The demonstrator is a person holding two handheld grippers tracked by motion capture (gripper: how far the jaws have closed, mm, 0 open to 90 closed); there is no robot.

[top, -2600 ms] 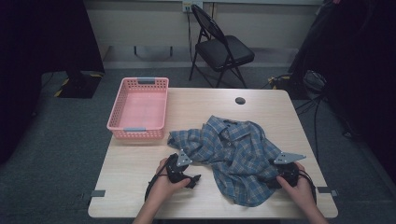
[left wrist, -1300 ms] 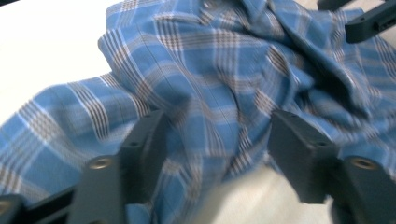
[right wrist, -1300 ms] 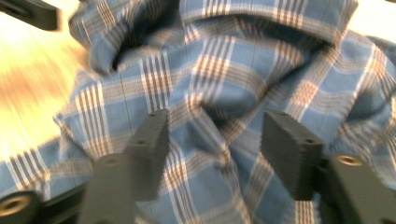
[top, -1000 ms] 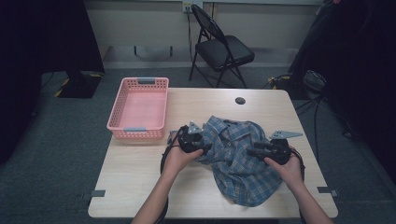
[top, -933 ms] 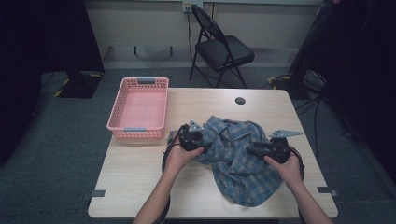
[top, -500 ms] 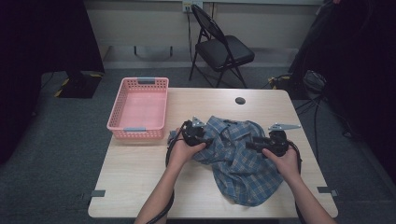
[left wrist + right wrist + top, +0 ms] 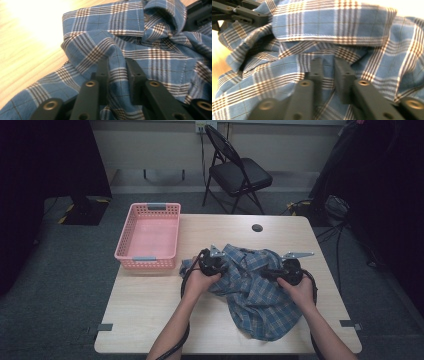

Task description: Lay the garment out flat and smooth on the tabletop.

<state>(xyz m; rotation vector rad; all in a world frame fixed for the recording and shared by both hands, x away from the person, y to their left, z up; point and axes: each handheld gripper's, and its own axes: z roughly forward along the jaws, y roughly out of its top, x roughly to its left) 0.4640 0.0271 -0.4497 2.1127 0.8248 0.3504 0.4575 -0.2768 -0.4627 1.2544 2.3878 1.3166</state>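
Both tongs have just been closing and now pinch folds of the crumpled blue plaid cotton shirt (image 7: 255, 290): left tongs (image 7: 117, 72) clamp cloth at its 10 o'clock edge, right tongs (image 7: 327, 71) clamp cloth at 2 o'clock. Shirt lies mid-right on my light wooden tabletop (image 7: 150, 310), pink plastic basket (image 7: 149, 236) at 10 o'clock, empty. To do this well, I'd keep both pinches firm, lift evenly, and pull apart gently so the cloth spreads without slipping.
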